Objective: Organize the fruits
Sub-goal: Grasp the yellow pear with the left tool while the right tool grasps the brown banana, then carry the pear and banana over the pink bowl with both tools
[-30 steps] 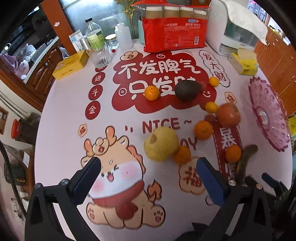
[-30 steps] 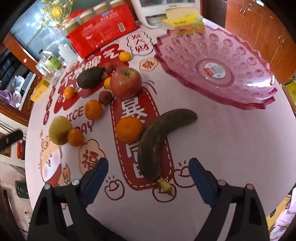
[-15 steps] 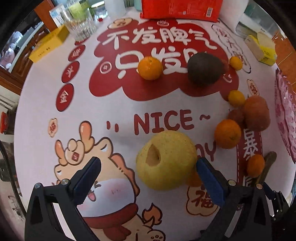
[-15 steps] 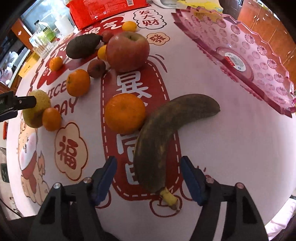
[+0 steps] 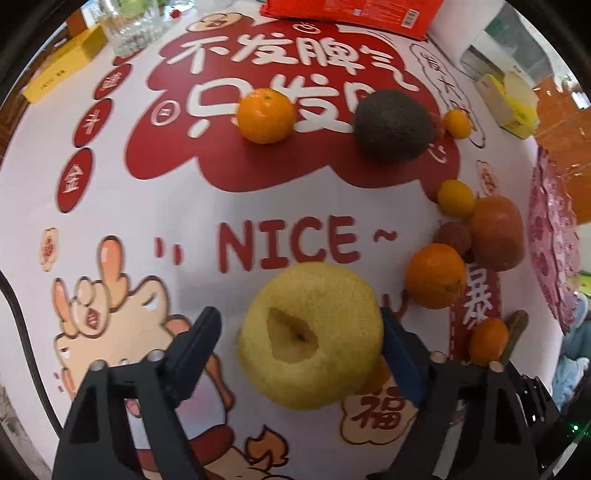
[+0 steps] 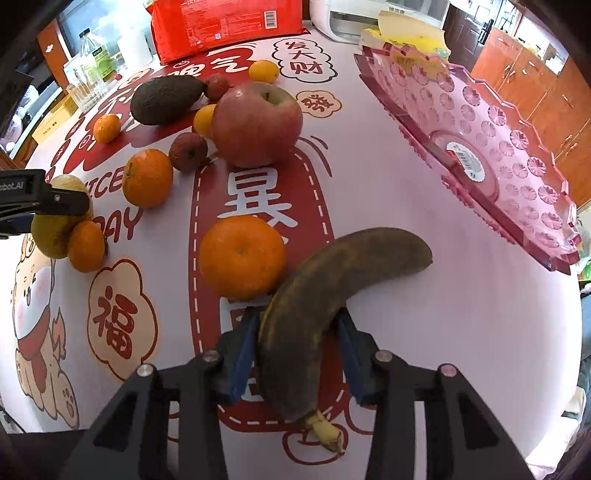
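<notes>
Item 1: left gripper [image 5: 299, 343]. We record its two blue-padded fingers set apart on either side of a yellow pear [image 5: 310, 336]; the right pad touches the fruit's flank, the left pad stands just clear of it, so we list the grip as not yet closed. The pear sits on the printed tablecloth [image 5: 155, 206], below the word NICE, its stem hollow facing the camera. In the right wrist view a small orange [image 6: 86, 245] touches the pear [image 6: 51, 229].

Item 2: right gripper [image 6: 297, 350]. We find both blue pads pressed against the sides of a dark brown banana [image 6: 325, 291], clamped near its stem end. The banana lies on the cloth, curving away to the right, its flank touching a large orange [image 6: 242, 254].

Item 3: remaining fruit on the cloth, right wrist view. We count a red apple [image 6: 256, 123], an avocado [image 6: 166, 98], two lychees [image 6: 188, 151], a medium orange [image 6: 147, 177] and further small citrus near the avocado.

Item 4: pink plastic fruit tray [image 6: 517, 147], on the right side of the table, well apart from the banana, with only a label at its centre.

Item 5: red package [image 6: 229, 26], at the table's far edge.
</notes>
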{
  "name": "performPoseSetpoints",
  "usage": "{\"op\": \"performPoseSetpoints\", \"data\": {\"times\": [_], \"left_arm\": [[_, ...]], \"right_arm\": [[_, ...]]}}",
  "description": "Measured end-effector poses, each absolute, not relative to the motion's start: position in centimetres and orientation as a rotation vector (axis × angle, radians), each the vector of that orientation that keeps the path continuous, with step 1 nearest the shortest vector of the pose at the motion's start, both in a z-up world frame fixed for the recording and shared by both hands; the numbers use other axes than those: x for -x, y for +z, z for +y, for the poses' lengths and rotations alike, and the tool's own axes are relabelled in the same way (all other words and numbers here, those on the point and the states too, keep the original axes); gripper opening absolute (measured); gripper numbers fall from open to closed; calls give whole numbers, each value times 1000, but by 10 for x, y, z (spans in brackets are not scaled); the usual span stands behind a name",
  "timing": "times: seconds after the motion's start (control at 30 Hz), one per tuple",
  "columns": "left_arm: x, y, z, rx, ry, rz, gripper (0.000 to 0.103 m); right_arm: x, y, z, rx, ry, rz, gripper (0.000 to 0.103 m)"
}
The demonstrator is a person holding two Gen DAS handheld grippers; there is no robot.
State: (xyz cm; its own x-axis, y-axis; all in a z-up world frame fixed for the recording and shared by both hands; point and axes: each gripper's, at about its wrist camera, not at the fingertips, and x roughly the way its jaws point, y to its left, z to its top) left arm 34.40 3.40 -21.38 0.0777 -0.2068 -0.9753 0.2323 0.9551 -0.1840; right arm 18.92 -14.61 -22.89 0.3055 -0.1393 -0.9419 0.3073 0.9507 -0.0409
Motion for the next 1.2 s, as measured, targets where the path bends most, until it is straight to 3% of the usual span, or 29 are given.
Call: {"op": "performPoseSetpoints", "data": {"times": [0.07,0.5,1.2], "left_arm": [[-344,-215,30,1,-352,1455,71],[-336,-207,38,17,-406,1443,71],[-264,-113,46,-23,-591,1330,71]], "right_arm": [[-190,-229,-146,-158,-297,1232,41],[-161,-218,-158,-267,-304,1228,34],[-96,-139,-155,-388,-347,995,33]]}}
